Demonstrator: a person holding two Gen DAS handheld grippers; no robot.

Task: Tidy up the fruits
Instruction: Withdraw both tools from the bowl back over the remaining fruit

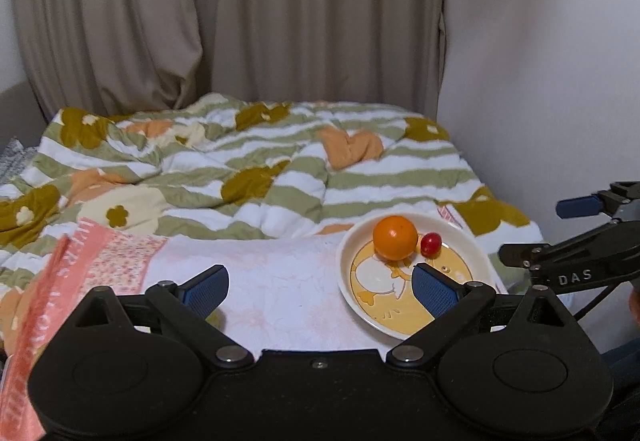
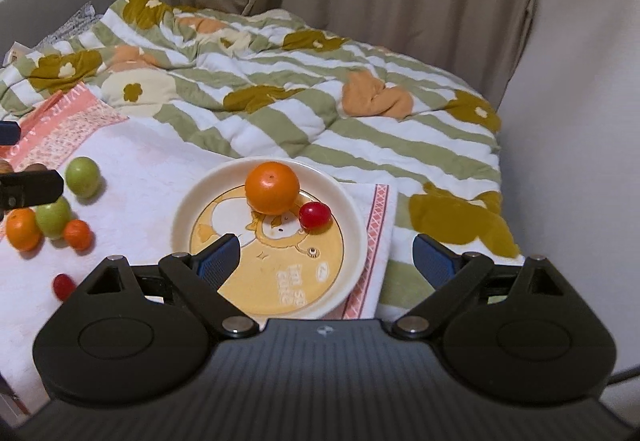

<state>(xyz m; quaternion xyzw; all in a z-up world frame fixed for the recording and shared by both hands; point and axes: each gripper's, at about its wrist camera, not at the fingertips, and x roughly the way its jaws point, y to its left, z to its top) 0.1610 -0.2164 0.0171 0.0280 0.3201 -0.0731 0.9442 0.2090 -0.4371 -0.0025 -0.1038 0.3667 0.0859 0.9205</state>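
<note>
Two fruits on plate (image 2: 356,225) at frame centre — orange (image 2: 272,188) touching red fruit (image 2: 315,215); right gripper (image 2: 328,261) and left gripper (image 1: 320,287) fingers released, spread wide, empty.

Bare white towel (image 2: 152,169) between plate (image 2: 356,217) and loose fruit cluster (image 2: 52,217), wall (image 2: 580,81) close rightward

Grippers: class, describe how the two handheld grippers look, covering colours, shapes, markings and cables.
Both the left gripper and right gripper are matt black, with rounded lobes, silver pivot bolts and blue textured pads. Seen from the left wrist, the right gripper carries white "DAS" lettering and a dark cable.
</note>
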